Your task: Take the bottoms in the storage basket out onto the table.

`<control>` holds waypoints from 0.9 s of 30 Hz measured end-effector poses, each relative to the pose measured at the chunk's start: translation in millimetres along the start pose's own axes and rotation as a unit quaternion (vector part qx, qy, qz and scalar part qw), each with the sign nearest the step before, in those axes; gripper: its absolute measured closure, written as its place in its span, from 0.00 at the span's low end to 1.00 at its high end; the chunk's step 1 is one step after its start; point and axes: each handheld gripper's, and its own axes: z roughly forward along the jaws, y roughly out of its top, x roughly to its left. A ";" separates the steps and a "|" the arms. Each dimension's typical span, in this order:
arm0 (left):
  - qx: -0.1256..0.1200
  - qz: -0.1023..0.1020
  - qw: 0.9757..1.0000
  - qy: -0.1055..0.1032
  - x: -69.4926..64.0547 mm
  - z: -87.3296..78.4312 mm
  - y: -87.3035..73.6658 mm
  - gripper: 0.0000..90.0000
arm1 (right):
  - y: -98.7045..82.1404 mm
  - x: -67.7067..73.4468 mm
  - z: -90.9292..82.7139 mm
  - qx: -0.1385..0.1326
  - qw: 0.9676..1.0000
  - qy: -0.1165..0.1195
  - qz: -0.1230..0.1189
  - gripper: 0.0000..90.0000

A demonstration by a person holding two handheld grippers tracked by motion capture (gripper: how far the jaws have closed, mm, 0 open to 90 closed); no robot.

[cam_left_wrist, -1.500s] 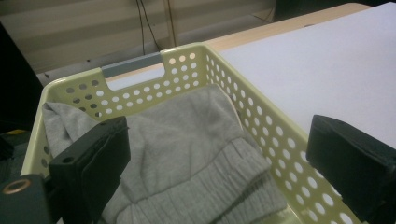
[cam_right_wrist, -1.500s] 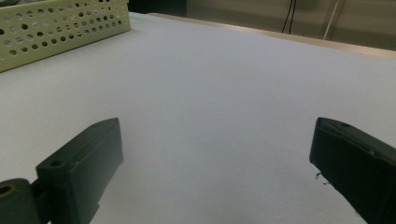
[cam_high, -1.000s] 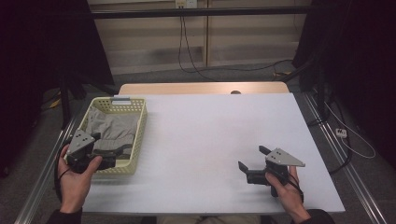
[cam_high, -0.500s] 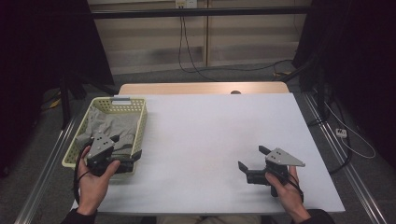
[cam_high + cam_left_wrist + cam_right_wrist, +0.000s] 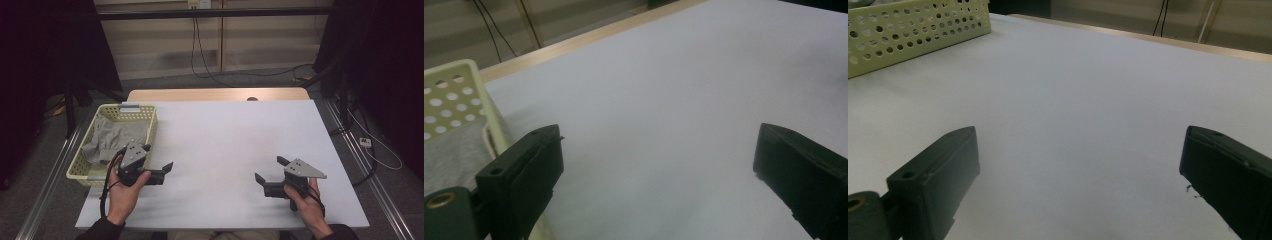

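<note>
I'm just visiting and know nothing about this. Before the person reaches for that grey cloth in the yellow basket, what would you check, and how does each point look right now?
1. Left gripper open: ok, jaws wide apart in the left gripper view.
2. Right gripper open and empty: ok.
3. Grey cloth inside the yellow basket: ok.
4. Left gripper near the basket: ok, it sits at the basket's near right corner.
5. White table free of obstacles between the grippers: ok.
6. Cloth snagged on the basket: cannot tell.
</note>
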 end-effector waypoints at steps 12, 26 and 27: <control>0.016 0.003 0.999 -0.034 -17.3 25.5 -10.7 0.07 | -0.3 0.0 0.1 0.001 1.000 -0.001 -0.002 0.03; 0.012 0.004 0.999 -0.036 -19.7 28.0 -27.8 0.06 | -0.3 0.3 -0.2 0.002 1.000 0.000 -0.004 0.03; 0.012 0.006 0.999 -0.036 -19.7 28.6 -27.9 0.06 | -0.4 0.4 -0.2 0.002 1.000 0.000 -0.004 0.03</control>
